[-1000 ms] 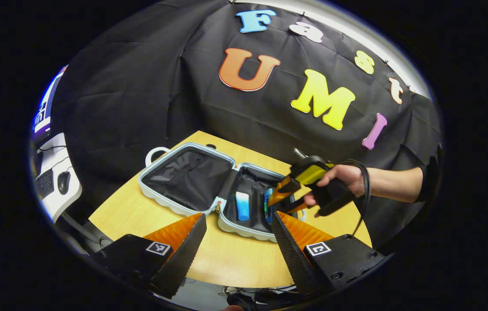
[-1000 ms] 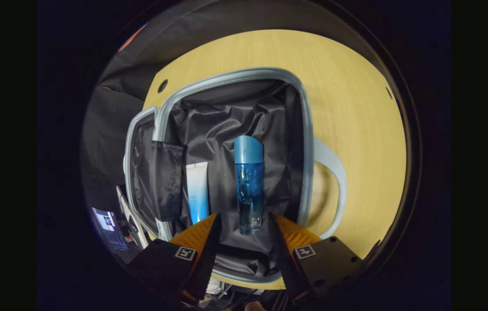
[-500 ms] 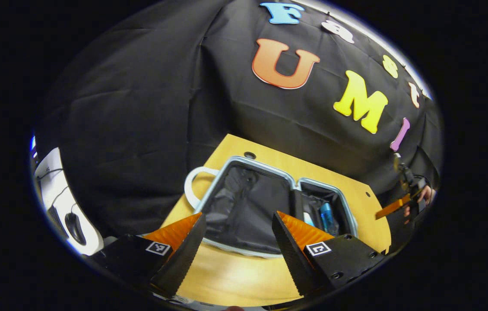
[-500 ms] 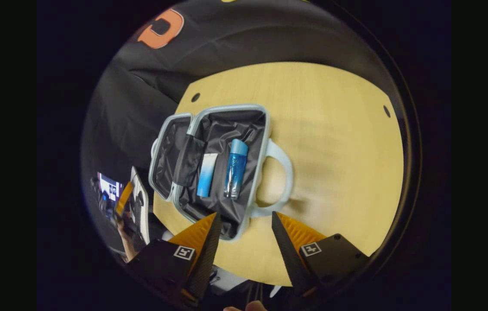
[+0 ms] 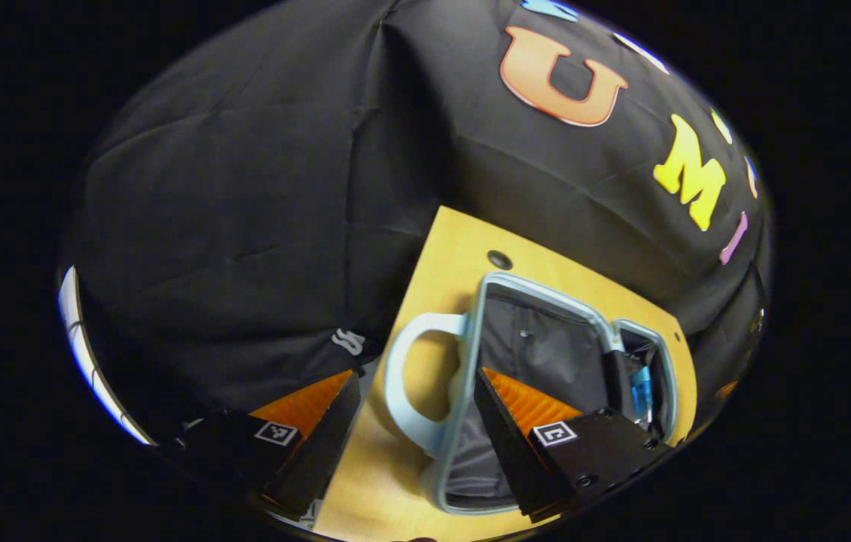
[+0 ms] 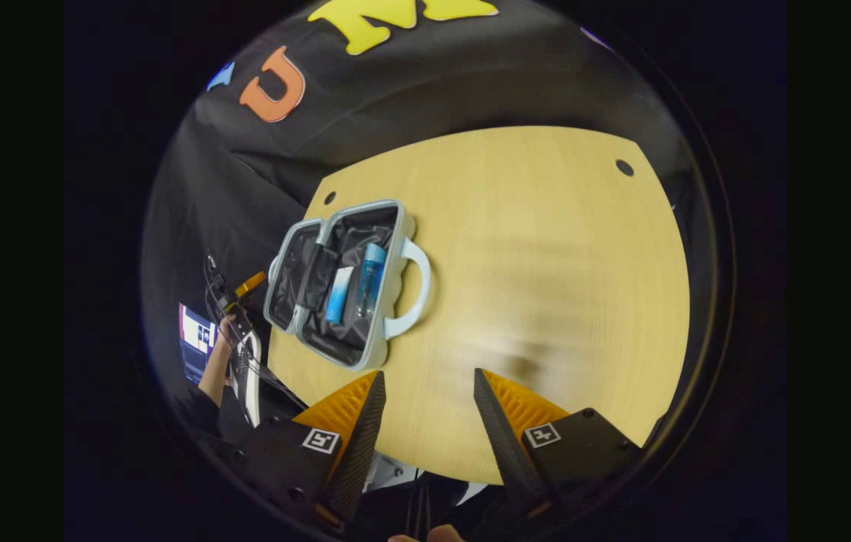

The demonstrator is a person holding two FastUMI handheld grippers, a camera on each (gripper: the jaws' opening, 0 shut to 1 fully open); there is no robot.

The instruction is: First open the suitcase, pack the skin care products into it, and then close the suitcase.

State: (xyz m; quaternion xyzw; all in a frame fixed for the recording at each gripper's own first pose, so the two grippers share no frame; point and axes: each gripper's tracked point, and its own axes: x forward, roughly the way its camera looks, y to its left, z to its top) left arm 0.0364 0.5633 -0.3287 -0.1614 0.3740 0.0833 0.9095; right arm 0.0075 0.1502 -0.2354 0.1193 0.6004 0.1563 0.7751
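Note:
The pale grey suitcase [image 6: 369,204] lies open on the wooden table [image 6: 531,248]. A white-and-blue tube [image 6: 337,295] and a blue bottle [image 6: 370,278] lie side by side in its right half. My right gripper [image 6: 429,373] hangs open and empty, high over the table's front, well away from the case. In the left gripper view the case's empty half [image 5: 538,290] is close, and its curved handle [image 5: 398,376] shows between the fingers of my open left gripper [image 5: 416,374]. The blue bottle [image 5: 642,391] peeks from the far half. The left gripper [image 6: 248,284] shows left of the case.
Black cloth walls the table at the back and left. The tabletop has small round holes [image 6: 624,167] near its corners. A lit screen [image 6: 196,342] and a white desk stand beyond the table's left edge, near the person's hand [image 6: 221,339].
My right gripper has pulled up and back from the case, leaving the blue bottle inside. My left gripper has swung leftwards and closer to the empty half's handle.

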